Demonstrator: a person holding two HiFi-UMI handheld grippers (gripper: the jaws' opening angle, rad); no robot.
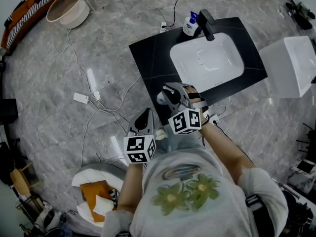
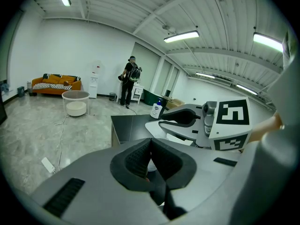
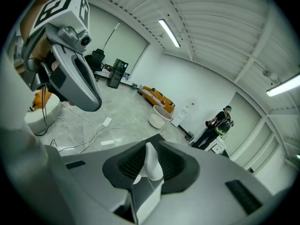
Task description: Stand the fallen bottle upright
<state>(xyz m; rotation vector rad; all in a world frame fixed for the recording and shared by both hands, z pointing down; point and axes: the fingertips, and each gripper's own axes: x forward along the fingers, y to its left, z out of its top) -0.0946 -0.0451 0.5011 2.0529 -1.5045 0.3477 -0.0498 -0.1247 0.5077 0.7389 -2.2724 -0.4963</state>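
The black worktop (image 1: 148, 58) carries a white sink (image 1: 217, 48). The bottle (image 1: 189, 25) is at the back edge of the worktop, just beside the faucet (image 1: 207, 23). It looks already upright, and I see no other bottle lying down. So I judge that the step in hand is to leave it standing. Both tools are best kept near the front corner of the worktop, well apart from the bottle. They should not swing over the sink, where they could knock it down.

The left hand-held gripper (image 2: 150, 146) has its pads pressed together with nothing between them. The right hand-held gripper (image 3: 149, 148) pinches a small white piece (image 3: 152, 167), which I cannot identify.

The head view gives the layout from above, but the bottle's posture is hard to judge there. The left gripper view shows the bottle from the side, standing. Only the right gripper view shows the white piece. It looks across the floor and has no bottle in it.
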